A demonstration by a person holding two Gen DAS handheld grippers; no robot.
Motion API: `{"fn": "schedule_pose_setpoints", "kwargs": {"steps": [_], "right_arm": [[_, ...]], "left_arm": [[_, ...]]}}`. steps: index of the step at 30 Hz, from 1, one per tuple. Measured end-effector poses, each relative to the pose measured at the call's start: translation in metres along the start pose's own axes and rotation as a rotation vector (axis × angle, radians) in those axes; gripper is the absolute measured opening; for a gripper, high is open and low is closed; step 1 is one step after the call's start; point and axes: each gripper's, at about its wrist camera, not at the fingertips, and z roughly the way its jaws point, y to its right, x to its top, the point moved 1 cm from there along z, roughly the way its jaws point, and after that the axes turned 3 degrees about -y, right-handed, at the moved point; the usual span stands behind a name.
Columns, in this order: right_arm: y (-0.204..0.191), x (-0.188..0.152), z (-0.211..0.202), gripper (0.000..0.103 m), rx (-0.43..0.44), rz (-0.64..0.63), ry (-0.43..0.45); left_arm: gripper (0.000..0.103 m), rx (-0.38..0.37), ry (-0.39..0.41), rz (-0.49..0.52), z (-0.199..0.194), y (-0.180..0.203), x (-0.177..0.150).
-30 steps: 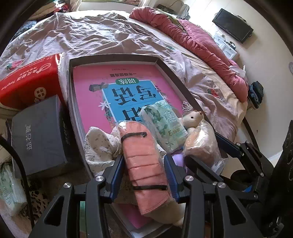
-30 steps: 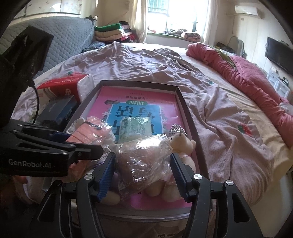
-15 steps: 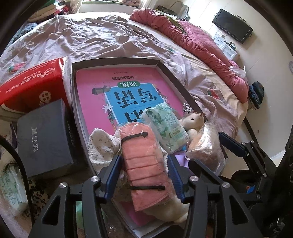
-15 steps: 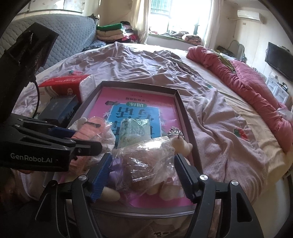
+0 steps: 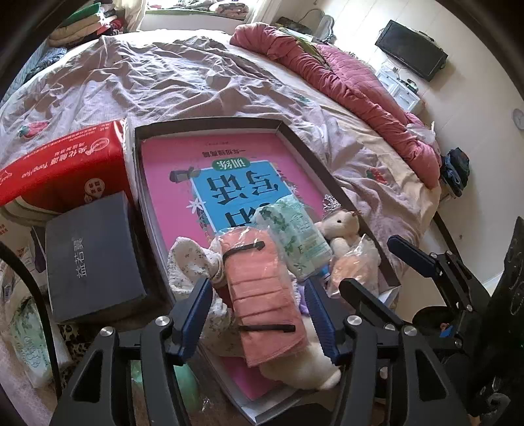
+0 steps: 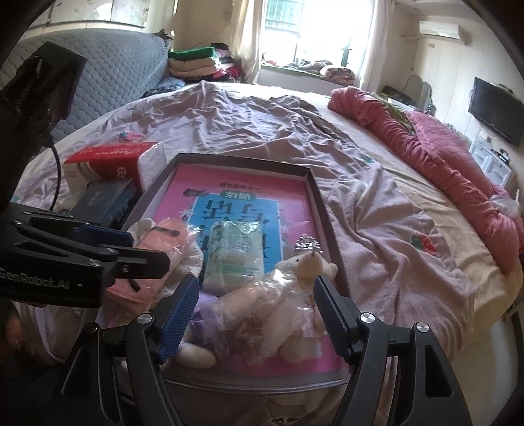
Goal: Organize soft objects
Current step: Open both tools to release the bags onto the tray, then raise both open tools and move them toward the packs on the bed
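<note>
Both tongs have spread wider and backed off: left gripper (image 5: 258, 313) sits released around the pink cloth (image 5: 265, 295), right gripper (image 6: 255, 314) released around the bagged plush (image 6: 281, 301). Everything's lying in the tray (image 5: 327, 170), so placing looks done.

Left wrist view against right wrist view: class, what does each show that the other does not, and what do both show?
Only the left wrist view shows the leopard-print fabric and the round wall clock. Only the right wrist view shows the window and air conditioner. Both show the grey tray holding the pink book, tissue pack, plush toy and pink cloth bundle.
</note>
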Motion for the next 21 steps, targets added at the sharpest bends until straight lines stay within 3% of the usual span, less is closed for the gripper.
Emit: {"fn": "schedule_pose_setpoints", "kwargs": {"steps": [6, 14, 21], "right_arm": [[0.006, 0.003, -0.011, 0.074, -0.026, 0.021, 0.032], [0.015, 0.010, -0.027, 0.076, -0.021, 0.078, 0.081], [0.016, 0.013, -0.034, 0.077, -0.012, 0.100, 0.099]], "left_arm": [[0.062, 0.006, 0.006, 0.006, -0.006, 0.001, 0.001], [0.067, 0.006, 0.081, 0.019, -0.033, 0.005, 0.003], [0.067, 0.050, 0.105, 0.014, -0.045, 0.000, 0.000]]}}
